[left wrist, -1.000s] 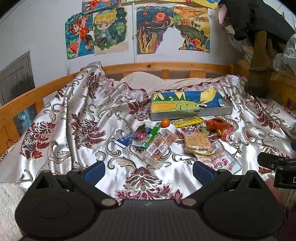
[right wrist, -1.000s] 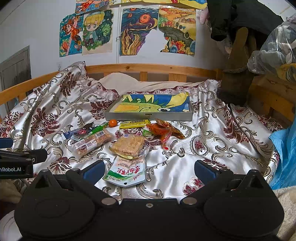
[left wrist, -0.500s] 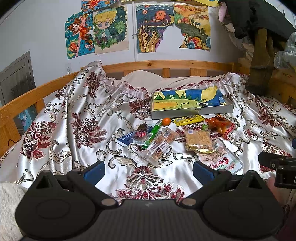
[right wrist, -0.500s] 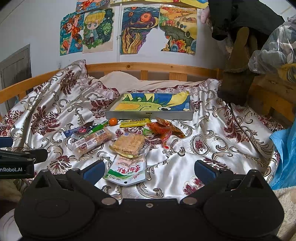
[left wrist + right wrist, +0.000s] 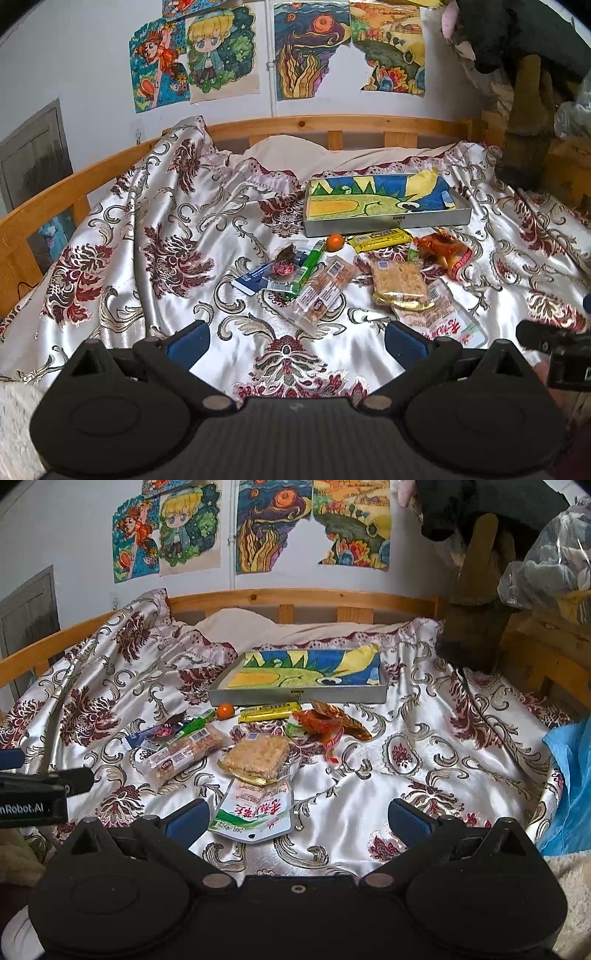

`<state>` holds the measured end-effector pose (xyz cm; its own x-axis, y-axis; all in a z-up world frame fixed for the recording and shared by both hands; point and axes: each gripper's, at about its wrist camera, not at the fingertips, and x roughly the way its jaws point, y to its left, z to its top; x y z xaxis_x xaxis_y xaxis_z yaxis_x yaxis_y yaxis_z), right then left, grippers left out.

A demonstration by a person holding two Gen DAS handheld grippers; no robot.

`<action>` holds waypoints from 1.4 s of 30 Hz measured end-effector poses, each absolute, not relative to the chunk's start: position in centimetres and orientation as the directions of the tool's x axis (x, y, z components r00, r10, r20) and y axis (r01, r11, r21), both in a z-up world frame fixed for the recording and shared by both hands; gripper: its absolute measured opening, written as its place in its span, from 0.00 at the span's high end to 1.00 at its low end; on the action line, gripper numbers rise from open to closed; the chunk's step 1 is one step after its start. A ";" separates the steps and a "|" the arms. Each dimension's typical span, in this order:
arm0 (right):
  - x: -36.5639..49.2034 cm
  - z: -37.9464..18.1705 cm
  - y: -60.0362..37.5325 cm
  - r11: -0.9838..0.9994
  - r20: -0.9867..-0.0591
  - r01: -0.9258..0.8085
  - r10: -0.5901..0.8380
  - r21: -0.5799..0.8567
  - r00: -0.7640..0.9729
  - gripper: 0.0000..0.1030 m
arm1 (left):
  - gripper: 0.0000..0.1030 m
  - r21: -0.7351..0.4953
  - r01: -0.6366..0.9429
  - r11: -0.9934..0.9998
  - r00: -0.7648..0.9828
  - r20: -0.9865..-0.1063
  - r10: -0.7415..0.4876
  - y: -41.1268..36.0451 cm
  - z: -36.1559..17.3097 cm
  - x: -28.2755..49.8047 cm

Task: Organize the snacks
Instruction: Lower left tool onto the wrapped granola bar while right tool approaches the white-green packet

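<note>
Several snacks lie on the satin bedspread in front of a grey tray (image 5: 388, 223) (image 5: 295, 696) lined with a coloured drawing. Among them are a small orange (image 5: 336, 242) (image 5: 225, 710), a yellow bar (image 5: 380, 238) (image 5: 269, 712), a long clear biscuit pack (image 5: 323, 291) (image 5: 183, 755), a square cracker pack (image 5: 400, 284) (image 5: 258, 758), a white-green pouch (image 5: 443, 325) (image 5: 255, 808), an orange-red packet (image 5: 447, 253) (image 5: 325, 723) and a green stick (image 5: 308, 267) (image 5: 194, 725). My left gripper (image 5: 295, 338) is open and empty, short of the biscuit pack. My right gripper (image 5: 297, 819) is open and empty, near the pouch.
A wooden bed rail (image 5: 332, 123) (image 5: 295, 596) runs behind, with drawings on the wall above. Dark clothes and a bag (image 5: 546, 565) pile up at the right. A blue sheet (image 5: 572, 775) lies at the right edge. The other gripper shows at each view's side (image 5: 561, 350) (image 5: 33, 794).
Both views have shifted slightly; the snacks sit a touch lower in the frames. Nothing was taken hold of or moved.
</note>
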<state>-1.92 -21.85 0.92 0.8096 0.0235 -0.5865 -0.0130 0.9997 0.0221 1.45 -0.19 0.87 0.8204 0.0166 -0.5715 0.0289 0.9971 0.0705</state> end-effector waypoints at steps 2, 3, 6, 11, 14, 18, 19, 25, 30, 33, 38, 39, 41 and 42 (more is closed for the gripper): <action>-1.7 1.1 -21.9 1.000 -0.594 -0.012 0.025 0.026 0.804 0.01 | 0.00 0.068 0.023 0.997 0.819 -0.574 0.020 -0.1 1.2 2.0; -1.6 1.1 -22.0 1.000 -0.597 -0.011 0.026 0.029 0.802 0.01 | 0.00 0.069 0.021 0.997 0.819 -0.574 0.022 -0.1 1.4 2.3; -1.1 1.3 -22.2 0.999 -0.610 -0.006 0.032 0.045 0.792 0.01 | 0.00 0.079 0.019 0.997 0.821 -0.570 0.030 -0.3 1.9 3.1; 0.3 1.7 -22.3 0.999 -0.620 0.000 0.028 0.046 0.784 0.01 | 0.00 0.103 0.029 0.994 0.819 -0.573 0.035 -0.8 2.5 4.4; 1.2 2.1 -22.2 0.999 -0.620 -0.037 0.042 0.021 0.783 0.01 | 0.00 0.115 0.032 0.993 0.807 -0.589 0.042 -1.0 2.7 5.5; 2.5 2.8 -21.8 0.995 -0.604 -0.093 0.048 -0.044 0.796 0.01 | 0.00 0.122 0.033 0.992 0.793 -0.607 0.048 -1.1 2.7 7.0; 2.9 2.9 -21.6 0.993 -0.600 -0.105 0.048 -0.059 0.799 0.01 | 0.00 0.126 0.034 0.991 0.792 -0.609 0.050 -1.1 2.7 7.3; 5.5 3.0 -20.8 0.981 -0.581 -0.162 0.069 -0.110 0.811 0.01 | 0.00 0.158 0.049 0.986 0.771 -0.634 0.063 -1.1 2.2 9.6; 7.1 1.6 -20.8 0.985 -0.570 -0.154 0.083 -0.076 0.817 0.01 | 0.00 0.168 0.110 0.980 0.726 -0.687 0.036 -0.2 1.3 12.4; 8.2 0.3 -21.2 0.988 -0.612 -0.154 0.114 -0.013 0.783 0.01 | 0.00 0.127 0.130 0.983 0.692 -0.722 0.002 1.0 0.6 14.3; 9.6 -1.0 -20.9 0.980 -0.669 -0.185 0.186 0.073 0.719 0.01 | 0.00 -0.039 0.212 0.976 0.596 -0.787 -0.161 2.9 -1.2 16.6; 10.1 -1.3 -20.8 0.976 -0.683 -0.197 0.204 0.090 0.701 0.01 | 0.00 -0.076 0.214 0.974 0.573 -0.798 -0.188 3.2 -1.6 17.0; 10.9 -2.1 -20.2 0.972 -0.710 -0.214 0.219 0.098 0.670 0.01 | 0.00 -0.111 0.225 0.968 0.557 -0.801 -0.221 3.4 -2.2 17.8; 11.3 -2.5 -19.9 0.971 -0.724 -0.219 0.216 0.093 0.655 0.01 | 0.00 -0.107 0.234 0.966 0.559 -0.798 -0.224 3.3 -2.4 18.2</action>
<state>11.33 -19.86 -2.55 0.6550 0.2164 -0.7240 -0.2186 0.9714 0.0926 18.18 3.31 -2.38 0.5591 -0.2240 -0.7983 0.2337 0.9663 -0.1074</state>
